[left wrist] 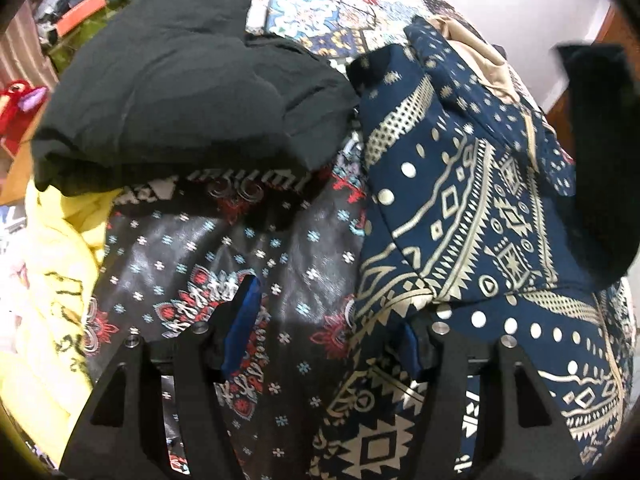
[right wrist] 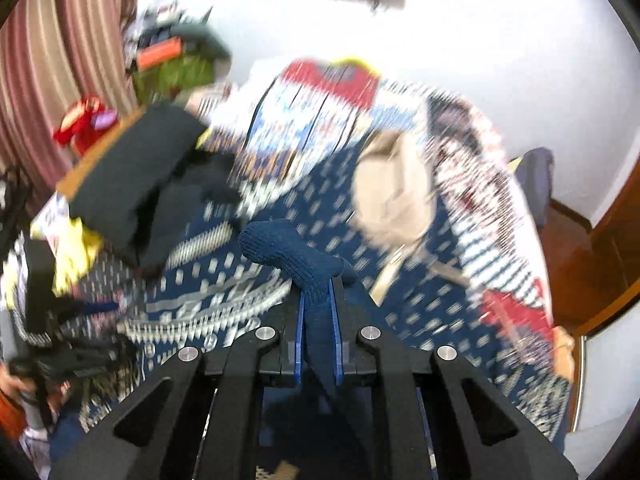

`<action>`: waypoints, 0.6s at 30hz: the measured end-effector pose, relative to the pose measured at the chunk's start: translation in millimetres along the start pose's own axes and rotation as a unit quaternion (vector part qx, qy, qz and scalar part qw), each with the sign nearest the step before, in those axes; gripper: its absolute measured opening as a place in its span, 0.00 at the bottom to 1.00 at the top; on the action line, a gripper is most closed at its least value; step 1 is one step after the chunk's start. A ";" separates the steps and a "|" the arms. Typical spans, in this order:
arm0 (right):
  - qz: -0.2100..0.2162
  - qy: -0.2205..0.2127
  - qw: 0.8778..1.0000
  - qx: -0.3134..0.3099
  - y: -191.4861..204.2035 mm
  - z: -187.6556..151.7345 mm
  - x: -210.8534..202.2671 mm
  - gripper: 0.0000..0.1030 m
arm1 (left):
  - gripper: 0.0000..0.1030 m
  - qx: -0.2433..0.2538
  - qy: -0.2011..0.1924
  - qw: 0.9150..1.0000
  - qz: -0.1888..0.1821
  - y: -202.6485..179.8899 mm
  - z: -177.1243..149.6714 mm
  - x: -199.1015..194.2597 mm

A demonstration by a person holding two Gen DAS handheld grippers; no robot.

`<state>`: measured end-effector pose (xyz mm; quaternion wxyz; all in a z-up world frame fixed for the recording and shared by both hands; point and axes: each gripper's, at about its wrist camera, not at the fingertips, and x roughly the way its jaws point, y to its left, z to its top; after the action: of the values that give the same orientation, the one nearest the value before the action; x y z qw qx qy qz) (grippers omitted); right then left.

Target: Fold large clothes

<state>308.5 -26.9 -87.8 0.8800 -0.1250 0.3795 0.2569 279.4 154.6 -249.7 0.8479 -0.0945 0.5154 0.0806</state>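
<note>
Right up close, the right hand-held gripper (right wrist: 318, 312) had its blue pads (right wrist: 301, 340) pressed in on a dark blue knitted piece (right wrist: 292, 252), a thick fold of it sticking up and curling over past the fingertips. The left hand-held gripper (left wrist: 332, 320) was spread wide, one blue pad (left wrist: 240, 320) bare over the cloth, the other tucked under the edge of the navy gold-printed garment (left wrist: 480, 220), nothing pinched between them. That navy garment lay heaped on the bed, a flap of it folded over, and a dark hanging piece (left wrist: 600, 160) crossed the right side of the left wrist view. Beside it, touching, a black floral cloth (left wrist: 240, 248) stretched out with red and pale blue flowers. A yellow garment (left wrist: 48, 300) bunched at the left. Further back, a folded black garment (left wrist: 180, 92) sat on top of the floral cloth, and a beige piece (right wrist: 392, 196) rested on the navy one. Beyond them came a patchwork bedcover (left wrist: 332, 16), a red toy (right wrist: 86, 124), striped curtains (right wrist: 68, 60) and the white wall (right wrist: 480, 40), all badly blurred from the right side.
</note>
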 end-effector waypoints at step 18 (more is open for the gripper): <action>-0.088 -0.065 0.982 0.153 -112.5 -35.3 -62.3 0.09 | 0.60 -0.070 -0.033 0.997 0.018 27.1 -3.0 -10.8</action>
<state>312.7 -158.0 -63.4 0.9307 -0.0048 0.3437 0.1248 265.5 179.8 -243.5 0.8541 -0.1420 0.4817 0.1348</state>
